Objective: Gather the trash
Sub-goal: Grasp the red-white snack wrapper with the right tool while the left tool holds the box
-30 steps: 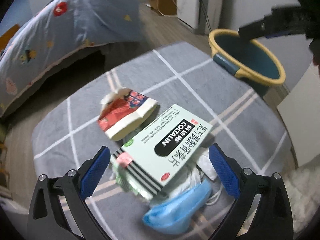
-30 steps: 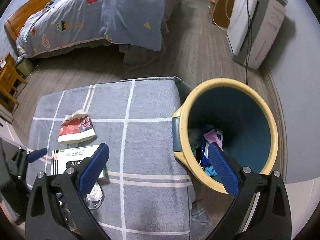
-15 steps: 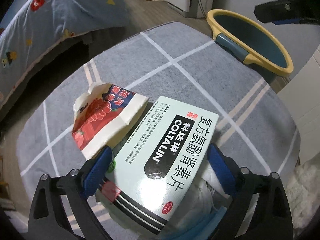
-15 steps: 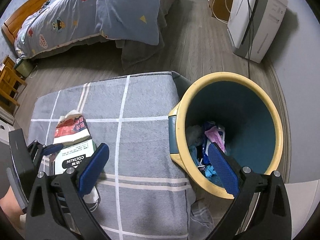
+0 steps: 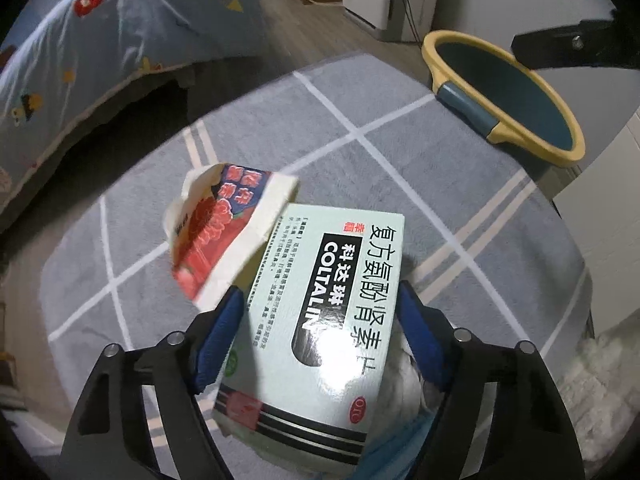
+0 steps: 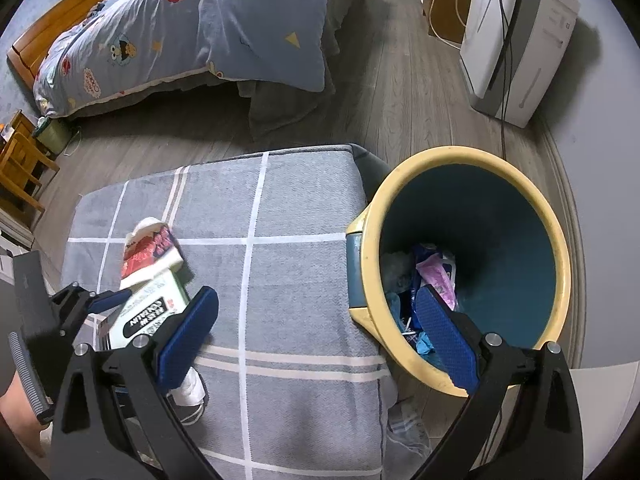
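Your left gripper (image 5: 320,336) has the medicine box (image 5: 320,312) lying between its blue pads on the grey checked cushion (image 5: 360,120), and the jaws are closing across the box's short width — its long axis runs straight away from you along the fingers, so the squeeze looks well lined up. Your right gripper (image 6: 316,332) hangs spread and empty, one finger over the cushion and one over the yellow-rimmed bin (image 6: 560,248) — the box's likely destination, off to your right.
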### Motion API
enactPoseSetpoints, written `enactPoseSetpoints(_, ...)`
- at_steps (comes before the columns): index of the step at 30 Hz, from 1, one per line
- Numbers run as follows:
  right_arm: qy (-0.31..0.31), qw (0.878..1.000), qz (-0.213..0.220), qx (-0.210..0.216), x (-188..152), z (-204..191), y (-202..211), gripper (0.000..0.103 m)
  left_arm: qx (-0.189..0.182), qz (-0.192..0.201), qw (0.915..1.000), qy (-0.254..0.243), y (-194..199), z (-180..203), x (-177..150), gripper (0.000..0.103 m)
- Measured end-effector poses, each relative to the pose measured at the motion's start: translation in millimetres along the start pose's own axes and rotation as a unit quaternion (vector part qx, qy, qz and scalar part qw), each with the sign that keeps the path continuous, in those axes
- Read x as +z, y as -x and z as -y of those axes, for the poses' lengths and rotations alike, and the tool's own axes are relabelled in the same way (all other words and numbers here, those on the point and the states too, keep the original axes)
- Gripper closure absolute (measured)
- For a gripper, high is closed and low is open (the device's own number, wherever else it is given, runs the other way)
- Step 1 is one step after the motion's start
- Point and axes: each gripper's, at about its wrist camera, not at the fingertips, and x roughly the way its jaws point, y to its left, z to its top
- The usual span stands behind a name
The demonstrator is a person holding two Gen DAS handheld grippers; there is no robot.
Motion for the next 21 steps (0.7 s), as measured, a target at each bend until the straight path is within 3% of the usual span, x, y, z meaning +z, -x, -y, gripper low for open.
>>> enactPoseSetpoints(6,0.004,1.000,-0.004,0.004,0.3,-9.9,-0.4,0.006,-0.001,0.025,0.9994,0.026,42.4,-12.5,-5.2,0.027)
enactPoseSetpoints(13,0.003,1.000,-0.014,0.008,3.7,-33.4,-6.9,0.006,0.039,0.046,0.9981,0.009,107.6,-30.7,1.1,0.027)
enactPoseSetpoints(21,0.028,0.999,-0.017,0.036,7.8,-94.5,-19.6,0.006,0.068,0.057,0.9931,0.077,119.8,-88.2,-11.3,0.027)
